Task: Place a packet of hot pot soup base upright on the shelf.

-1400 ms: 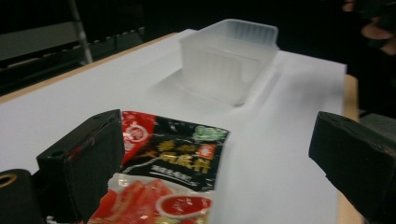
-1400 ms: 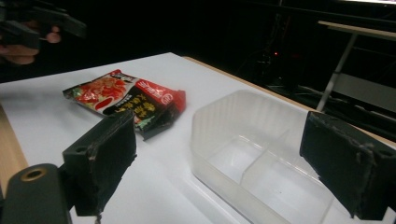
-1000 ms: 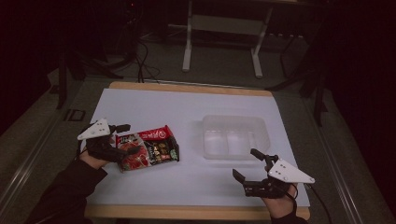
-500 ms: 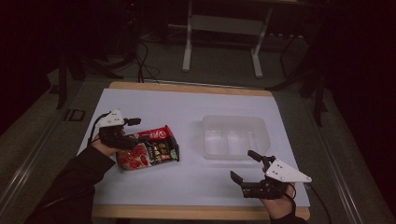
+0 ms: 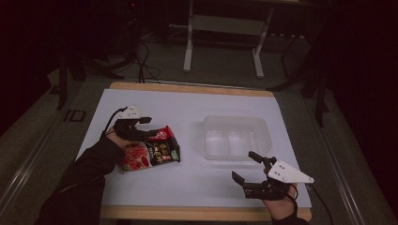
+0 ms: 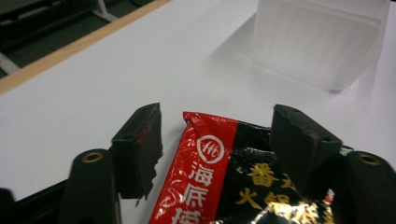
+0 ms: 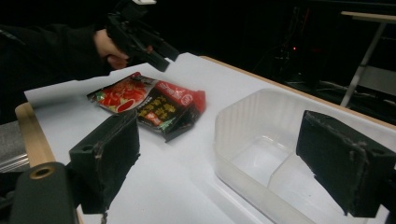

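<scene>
Left gripper [image 6: 212, 140]: jaws have just been closing around packet [image 6: 219, 182] corner, not pressing it yet;
Right gripper [image 5: 247, 167]: jaws open, empty, near tray [image 5: 234, 123]

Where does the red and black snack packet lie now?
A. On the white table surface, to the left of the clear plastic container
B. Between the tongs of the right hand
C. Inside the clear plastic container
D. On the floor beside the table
A: in the high view the snack packet lies flat on the white table surface, apart from the clear plastic container, with the left tongs at its upper end.
</scene>
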Motion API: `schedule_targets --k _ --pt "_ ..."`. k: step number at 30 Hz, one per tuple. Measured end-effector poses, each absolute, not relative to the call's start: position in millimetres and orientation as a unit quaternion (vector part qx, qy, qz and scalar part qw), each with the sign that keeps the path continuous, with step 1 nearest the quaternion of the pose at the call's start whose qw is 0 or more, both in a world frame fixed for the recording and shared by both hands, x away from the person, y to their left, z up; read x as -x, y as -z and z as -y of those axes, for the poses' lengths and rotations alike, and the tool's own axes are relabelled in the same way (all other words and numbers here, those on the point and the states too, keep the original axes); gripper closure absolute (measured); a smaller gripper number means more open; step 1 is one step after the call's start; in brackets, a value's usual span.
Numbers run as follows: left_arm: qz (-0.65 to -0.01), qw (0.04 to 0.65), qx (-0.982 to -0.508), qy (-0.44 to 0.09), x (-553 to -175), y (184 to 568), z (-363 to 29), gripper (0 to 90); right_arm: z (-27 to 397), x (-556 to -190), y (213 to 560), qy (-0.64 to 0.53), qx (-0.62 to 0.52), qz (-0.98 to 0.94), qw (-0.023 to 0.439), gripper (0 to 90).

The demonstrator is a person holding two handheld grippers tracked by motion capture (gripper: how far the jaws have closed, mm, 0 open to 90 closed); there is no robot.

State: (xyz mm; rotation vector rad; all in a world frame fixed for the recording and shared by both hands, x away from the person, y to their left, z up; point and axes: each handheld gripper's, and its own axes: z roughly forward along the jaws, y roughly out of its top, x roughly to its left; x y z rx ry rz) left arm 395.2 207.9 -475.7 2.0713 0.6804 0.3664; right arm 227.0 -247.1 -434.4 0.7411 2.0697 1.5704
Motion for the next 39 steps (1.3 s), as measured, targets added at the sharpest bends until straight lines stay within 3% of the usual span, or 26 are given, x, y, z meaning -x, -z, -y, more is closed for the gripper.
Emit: schedule_targets --k 4,13,20,32,39 --pt "-0.277 0.433 -0.847 -0.137 -406 484 -203 47.2 247 -228 435 -0.567 -0.268 -0.748 0.216 13.5" --pt "-0.293 0.381 -0.868 -0.127 -423 499 -193 46.8 248 -229 436 -0.567 -0.272 -0.749 0.209 13.7" --pt "-0.289 0.362 -0.879 -0.112 -430 506 -191 53.8 248 -230 438 -0.565 -0.274 -0.751 0.203 13.8" --pt "-0.28 0.333 -0.895 -0.093 -446 511 -183 50.3 248 -231 439 -0.564 -0.275 -0.753 0.198 14.1" --pt "-0.28 0.333 -0.899 -0.045 -450 517 -182 54.9 248 -231 439 -0.565 -0.277 -0.753 0.195 14.1"
